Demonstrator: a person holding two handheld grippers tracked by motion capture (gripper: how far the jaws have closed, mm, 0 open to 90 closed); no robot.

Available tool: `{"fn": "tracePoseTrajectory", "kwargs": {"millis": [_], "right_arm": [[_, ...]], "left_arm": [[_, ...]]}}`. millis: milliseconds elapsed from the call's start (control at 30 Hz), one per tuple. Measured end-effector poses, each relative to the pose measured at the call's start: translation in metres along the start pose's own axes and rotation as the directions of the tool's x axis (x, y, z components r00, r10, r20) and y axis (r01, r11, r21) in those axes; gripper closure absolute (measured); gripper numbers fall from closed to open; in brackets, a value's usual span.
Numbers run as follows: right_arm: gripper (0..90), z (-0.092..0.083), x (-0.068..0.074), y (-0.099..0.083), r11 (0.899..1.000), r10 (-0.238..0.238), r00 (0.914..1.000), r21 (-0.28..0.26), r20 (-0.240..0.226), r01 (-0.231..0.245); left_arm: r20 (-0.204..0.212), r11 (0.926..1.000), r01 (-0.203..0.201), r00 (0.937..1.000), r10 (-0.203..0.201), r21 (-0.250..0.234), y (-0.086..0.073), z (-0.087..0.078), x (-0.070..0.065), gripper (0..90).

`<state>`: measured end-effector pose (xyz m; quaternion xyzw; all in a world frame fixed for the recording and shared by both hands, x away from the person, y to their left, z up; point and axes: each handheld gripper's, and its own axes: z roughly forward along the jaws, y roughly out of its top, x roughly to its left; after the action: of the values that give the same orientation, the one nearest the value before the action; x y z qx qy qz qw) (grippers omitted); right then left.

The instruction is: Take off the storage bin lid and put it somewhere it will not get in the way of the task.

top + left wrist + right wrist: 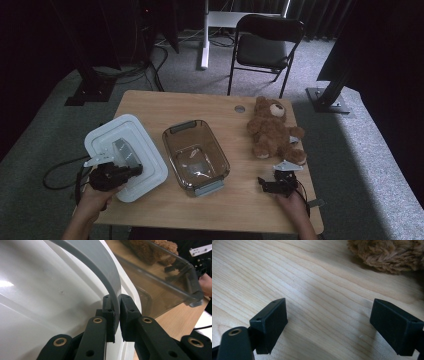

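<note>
1. The white lid [125, 155] lies at the lower left of the high view, on the left part of the bench [165, 105]. It is a rounded rectangle whose long axis runs from the upper left down toward the lower right of that view. One lower corner juts past the bench's near edge.
2. A grey handle [100, 262] arches across the lid; in the left gripper view it sweeps from the upper left down to the middle of the frame.
3. The left tool [117, 315] is clamped on that grey handle, its two black pads pressed against either side of the strip. In the high view it sits over the lid's lower part.
4. The clear container [196, 156] stands just beside the lid at the centre of the high view, its long axis roughly parallel to the lid's.
5. The right tool [329, 325] has its jaws spread wide with nothing between them, hanging over bare wood at the lower right of the high view.
6. The brown teddy bear [272, 131] lies near the right tool, head toward the top of the frame.
</note>
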<state>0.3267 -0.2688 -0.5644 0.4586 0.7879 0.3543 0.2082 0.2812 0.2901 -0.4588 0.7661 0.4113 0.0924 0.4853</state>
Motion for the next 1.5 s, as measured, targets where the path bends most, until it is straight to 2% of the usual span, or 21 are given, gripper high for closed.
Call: {"fn": "tracePoseTrajectory", "kwargs": {"millis": [67,133,233,500,633,767,867,1033,1067,1100,1167,1200,1333,1367,1500], "right_arm": [[13.2,0.0,0.0,0.0,1.0,0.0,1.0,0.0,0.0,0.0],[13.2,0.0,0.0,0.0,1.0,0.0,1.0,0.0,0.0,0.0],[13.2,0.0,0.0,0.0,1.0,0.0,1.0,0.0,0.0,0.0],[13.2,0.0,0.0,0.0,1.0,0.0,1.0,0.0,0.0,0.0],[13.2,0.0,0.0,0.0,1.0,0.0,1.0,0.0,0.0,0.0],[13.2,0.0,0.0,0.0,1.0,0.001,1.0,0.001,0.0,-0.001],[13.2,0.0,0.0,0.0,1.0,0.0,1.0,0.0,0.0,0.0],[13.2,0.0,0.0,0.0,1.0,0.001,1.0,0.0,0.0,-0.001],[13.2,0.0,0.0,0.0,1.0,0.001,1.0,0.0,0.0,-0.001],[13.2,0.0,0.0,0.0,1.0,0.0,1.0,0.0,0.0,0.0],[13.2,0.0,0.0,0.0,1.0,0.0,1.0,0.0,0.0,0.0],[13.2,0.0,0.0,0.0,1.0,0.0,1.0,0.0,0.0,0.0],[13.2,0.0,0.0,0.0,1.0,0.0,1.0,0.0,0.0,0.0],[13.2,0.0,0.0,0.0,1.0,0.0,1.0,0.0,0.0,0.0],[13.2,0.0,0.0,0.0,1.0,0.001,1.0,0.0,0.0,-0.001]], "left_arm": [[0.016,0.9996,0.024,0.9996,-0.024,0.013,-0.004,0.005,0.006,84.3],[0.034,0.9988,0.034,0.9988,-0.035,0.035,-0.009,0.011,0.009,84.2],[0.039,0.9975,0.04,0.9983,-0.042,0.058,-0.014,0.019,0.013,84.1],[0.074,0.9876,0.097,0.9916,-0.106,0.123,-0.027,0.044,0.03,83.8],[0.102,0.9828,0.113,0.9865,-0.128,0.146,-0.028,0.057,0.035,83.4],[0.126,0.9763,0.145,0.978,-0.166,0.161,-0.03,0.07,0.042,81.0],[0.123,0.9708,0.167,0.9743,-0.189,0.172,-0.031,0.078,0.046,79.5],[0.075,0.9677,0.159,0.9815,-0.176,0.196,-0.034,0.087,0.049,70.5],[0.069,0.9716,0.152,0.9836,-0.166,0.182,-0.035,0.087,0.05,67.5],[0.064,0.9723,0.156,0.9835,-0.169,0.174,-0.035,0.086,0.05,62.8],[0.046,0.9777,0.129,0.9894,-0.138,0.166,-0.034,0.085,0.049,59.0],[0.038,0.9801,0.12,0.9911,-0.128,0.158,-0.034,0.084,0.049,53.9],[0.0,0.9813,0.131,0.9912,-0.133,0.14,-0.034,0.081,0.052,42.1],[-0.004,0.9797,0.142,0.9897,-0.143,0.141,-0.034,0.08,0.053,40.5],[0.007,0.9836,0.136,0.9905,-0.138,0.119,-0.034,0.074,0.054,36.5]]}}
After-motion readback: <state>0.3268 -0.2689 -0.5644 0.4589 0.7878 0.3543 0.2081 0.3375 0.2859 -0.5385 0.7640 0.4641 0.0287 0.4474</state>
